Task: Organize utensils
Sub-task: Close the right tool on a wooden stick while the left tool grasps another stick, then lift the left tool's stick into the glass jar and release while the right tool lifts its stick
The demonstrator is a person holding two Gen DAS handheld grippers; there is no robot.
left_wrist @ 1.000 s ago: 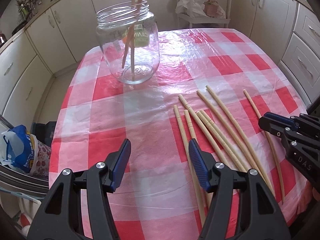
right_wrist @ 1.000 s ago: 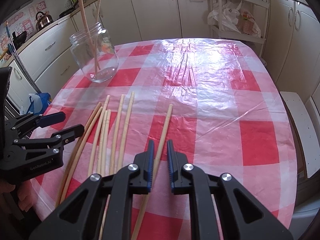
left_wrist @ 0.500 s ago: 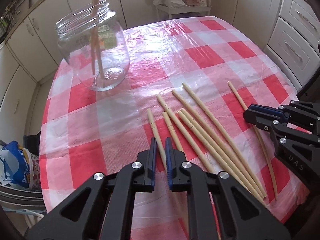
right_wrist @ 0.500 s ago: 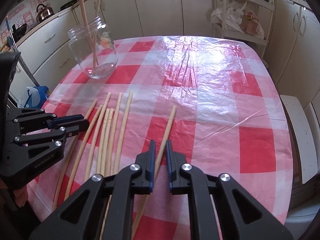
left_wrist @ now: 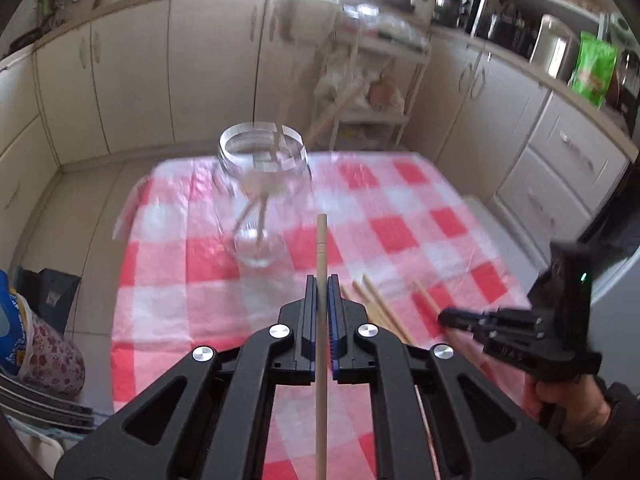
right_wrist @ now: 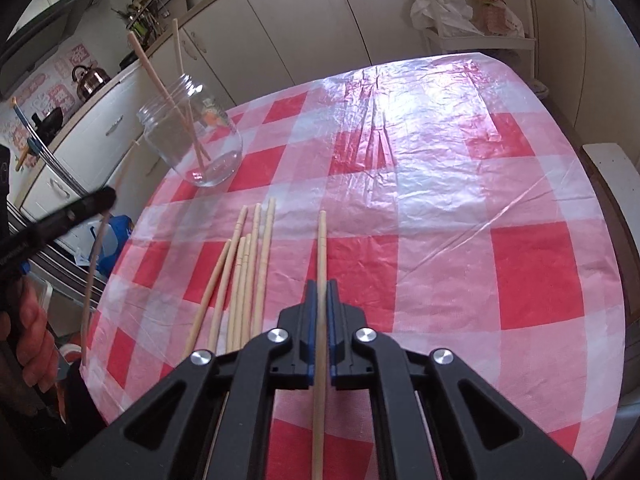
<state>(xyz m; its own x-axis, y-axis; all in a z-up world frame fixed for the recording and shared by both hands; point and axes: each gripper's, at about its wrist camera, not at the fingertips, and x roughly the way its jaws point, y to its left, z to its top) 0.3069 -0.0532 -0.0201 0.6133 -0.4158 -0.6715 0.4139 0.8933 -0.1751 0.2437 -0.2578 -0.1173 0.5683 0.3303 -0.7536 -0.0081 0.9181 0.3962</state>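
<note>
My left gripper point(left_wrist: 321, 282) is shut on a pale wooden chopstick point(left_wrist: 321, 240), held up off the table with its tip aimed toward the glass jar point(left_wrist: 260, 184). The jar point(right_wrist: 192, 140) stands at the far left of the red-and-white checked table point(right_wrist: 440, 200) with two chopsticks leaning in it. My right gripper point(right_wrist: 322, 286) is shut on a single chopstick point(right_wrist: 322, 240) whose tip is low over the cloth. Several loose chopsticks point(right_wrist: 248, 276) lie side by side just left of it. In the right wrist view the left gripper point(right_wrist: 96, 200) is blurred at the left edge.
White kitchen cabinets ring the table. A blue bag point(left_wrist: 12, 320) sits on the floor at the left. A white shelf rack with bags point(right_wrist: 472, 12) stands behind the table, and a kettle point(right_wrist: 90, 78) sits on the counter. A person's hand point(right_wrist: 28, 336) holds the left gripper's handle.
The left gripper closed on the leftmost chopstick and lifted it off the table, swinging up toward the jar. The right gripper's jaws closed on the single chopstick and stayed in place.
</note>
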